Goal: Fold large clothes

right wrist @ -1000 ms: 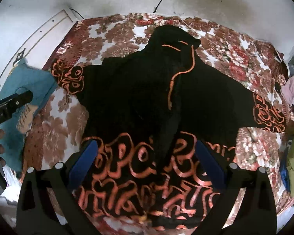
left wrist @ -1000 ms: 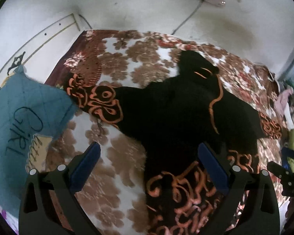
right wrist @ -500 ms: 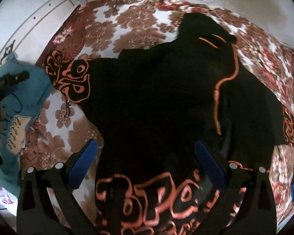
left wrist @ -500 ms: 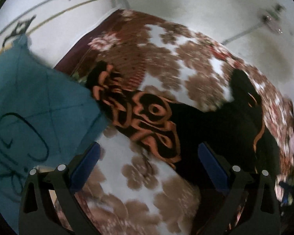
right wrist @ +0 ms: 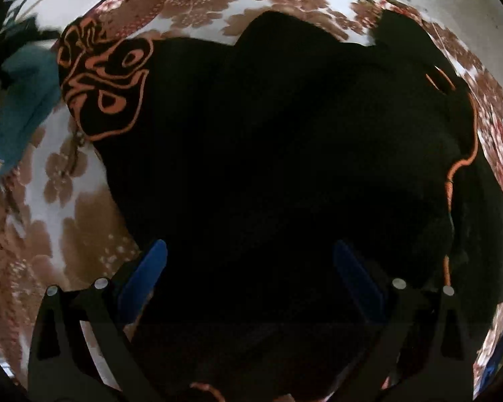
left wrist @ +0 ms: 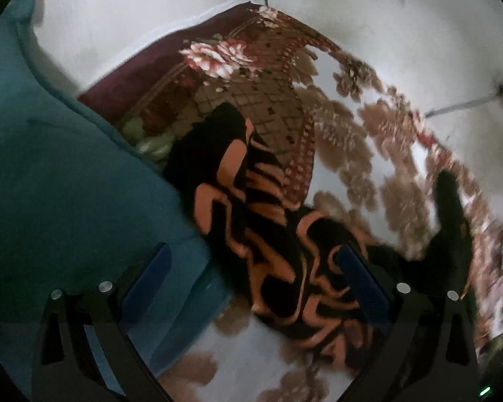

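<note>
Grippers, both agape, empty: my left gripper aims at sleeve cuff; right gripper hovers over black garment body.

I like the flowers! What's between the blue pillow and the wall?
In the left wrist view, the flowered blanket lies between the blue pillow and the white wall, with the black garment's orange-patterned sleeve lying on it beside the pillow.

Right gripper, fingers spread wide and empty, hangs over a black garment with an orange-patterned sleeve, laid flat on a floral blanket.
</note>
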